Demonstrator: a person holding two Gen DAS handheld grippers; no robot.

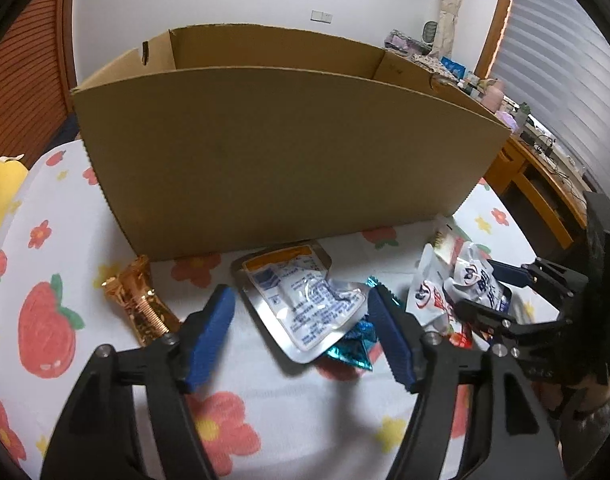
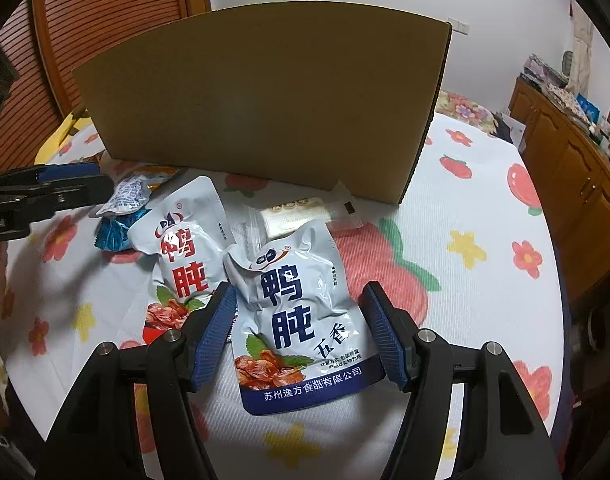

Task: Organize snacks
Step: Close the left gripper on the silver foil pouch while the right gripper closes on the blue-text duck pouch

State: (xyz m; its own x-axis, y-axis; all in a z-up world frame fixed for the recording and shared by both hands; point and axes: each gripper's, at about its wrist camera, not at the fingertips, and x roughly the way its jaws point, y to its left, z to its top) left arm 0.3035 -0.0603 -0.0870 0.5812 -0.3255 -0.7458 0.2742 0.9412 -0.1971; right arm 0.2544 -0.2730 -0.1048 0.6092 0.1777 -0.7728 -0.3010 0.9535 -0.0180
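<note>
The right gripper (image 2: 301,336) is spread wide, its blue pads on either side of the blue-lettered pouch (image 2: 301,320), which lies flat on the flowered tablecloth (image 2: 485,320); whether the pads touch it cannot be told. The left gripper (image 1: 301,332) is likewise open and holds nothing, angled down over a silver foil pouch (image 1: 305,304). That pouch covers most of a teal wrapper (image 1: 351,346). Left of it lies a gold wrapper (image 1: 139,300). A red-lettered pouch (image 2: 181,252) is partly hidden behind the right gripper's left finger (image 2: 217,332). Just beyond, a clear-wrapped pale snack (image 2: 301,216) is half covered by the blue-lettered pouch. Farthest stands the open cardboard box (image 1: 281,152); its near wall hides the inside.
</note>
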